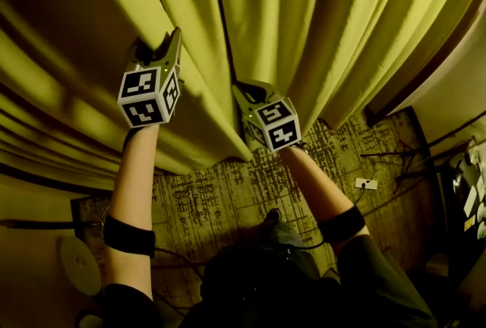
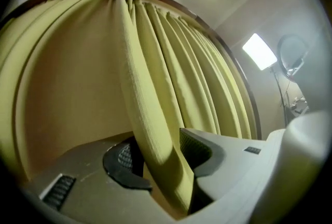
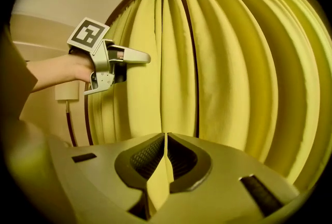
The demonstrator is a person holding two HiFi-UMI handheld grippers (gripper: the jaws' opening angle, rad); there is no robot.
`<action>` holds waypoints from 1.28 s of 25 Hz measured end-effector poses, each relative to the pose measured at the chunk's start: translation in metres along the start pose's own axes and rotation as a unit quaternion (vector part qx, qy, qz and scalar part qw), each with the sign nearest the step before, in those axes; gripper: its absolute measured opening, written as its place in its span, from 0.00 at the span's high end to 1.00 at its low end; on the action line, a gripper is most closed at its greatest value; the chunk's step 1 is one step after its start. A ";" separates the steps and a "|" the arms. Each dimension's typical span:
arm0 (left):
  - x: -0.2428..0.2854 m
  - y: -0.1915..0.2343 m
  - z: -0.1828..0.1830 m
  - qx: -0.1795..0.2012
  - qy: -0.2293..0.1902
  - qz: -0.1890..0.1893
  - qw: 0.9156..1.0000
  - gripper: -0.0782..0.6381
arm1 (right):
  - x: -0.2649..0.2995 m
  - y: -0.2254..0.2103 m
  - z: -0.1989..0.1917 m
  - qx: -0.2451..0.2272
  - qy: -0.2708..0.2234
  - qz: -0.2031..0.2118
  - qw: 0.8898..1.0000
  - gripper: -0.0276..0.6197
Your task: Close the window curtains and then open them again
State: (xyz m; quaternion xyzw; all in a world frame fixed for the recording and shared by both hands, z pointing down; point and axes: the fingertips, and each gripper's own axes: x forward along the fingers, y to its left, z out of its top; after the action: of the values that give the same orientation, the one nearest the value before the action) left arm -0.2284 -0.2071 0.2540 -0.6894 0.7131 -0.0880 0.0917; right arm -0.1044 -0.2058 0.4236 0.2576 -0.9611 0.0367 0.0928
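Yellow-green curtains (image 1: 304,23) hang drawn across the window, with a dark seam (image 1: 219,30) where the two panels meet. My left gripper (image 1: 173,36) is raised against the left panel. In the left gripper view its jaws (image 2: 158,153) stand open with a thick fold of curtain (image 2: 150,129) running loosely between the pads. My right gripper (image 1: 241,88) sits lower, just right of the seam. Its jaws (image 3: 166,158) are shut on a thin edge of curtain cloth (image 3: 165,114). The right gripper view also shows the left gripper (image 3: 145,57) to the upper left, against the cloth.
A patterned floor (image 1: 228,190) lies below the curtain hem, with a white socket block (image 1: 366,184) and cables at the right. A white round object (image 1: 80,266) is at the lower left. A bright lamp panel (image 2: 259,51) stands right of the curtains.
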 end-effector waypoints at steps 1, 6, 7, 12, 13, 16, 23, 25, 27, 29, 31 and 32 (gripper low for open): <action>-0.015 0.006 -0.011 -0.002 0.006 0.002 1.000 0.64 | -0.004 0.008 -0.006 0.002 0.005 -0.005 1.000 0.91; -0.100 0.030 -0.075 -0.015 0.046 0.005 0.999 0.64 | -0.026 0.056 -0.043 0.003 0.027 -0.025 0.999 0.91; -0.119 0.032 -0.089 -0.018 0.056 0.003 0.998 0.64 | -0.031 0.068 -0.050 0.004 0.030 -0.028 0.999 0.91; -0.208 0.034 -0.143 -0.038 0.088 -0.008 0.995 0.64 | -0.060 0.122 -0.073 0.012 0.038 -0.042 0.998 0.91; -0.225 0.032 -0.152 -0.040 0.093 -0.011 0.995 0.64 | -0.068 0.131 -0.078 0.015 0.038 -0.045 0.998 0.91; -0.276 0.027 -0.178 -0.046 0.108 -0.019 0.993 0.69 | -0.090 0.162 -0.093 0.024 0.041 -0.048 0.998 0.91; -0.365 0.022 -0.228 -0.081 0.137 -0.028 0.987 0.89 | -0.148 0.213 -0.131 0.050 0.072 -0.079 0.993 0.91; -0.377 0.014 -0.236 -0.093 0.144 -0.035 0.985 0.89 | -0.163 0.219 -0.141 0.056 0.084 -0.082 0.992 0.91; -0.389 0.004 -0.241 -0.107 0.149 -0.039 0.982 0.89 | -0.178 0.221 -0.151 0.066 0.093 -0.083 0.990 0.91; -0.400 -0.004 -0.244 -0.120 0.153 -0.039 0.980 0.89 | -0.188 0.221 -0.158 0.076 0.099 -0.083 0.989 0.91; -0.408 -0.008 -0.250 -0.130 0.159 -0.031 0.978 0.89 | -0.195 0.221 -0.164 0.074 0.106 -0.080 0.988 0.91; -0.410 -0.010 -0.253 -0.135 0.161 -0.026 0.977 0.89 | -0.199 0.220 -0.167 0.071 0.109 -0.079 0.988 0.91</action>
State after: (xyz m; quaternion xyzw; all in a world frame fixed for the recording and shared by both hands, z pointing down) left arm -0.2688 0.2023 0.5056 -0.6906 0.7055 -0.1034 -0.1210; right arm -0.0189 0.1010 0.5431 0.3328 -0.9169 0.1252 0.1812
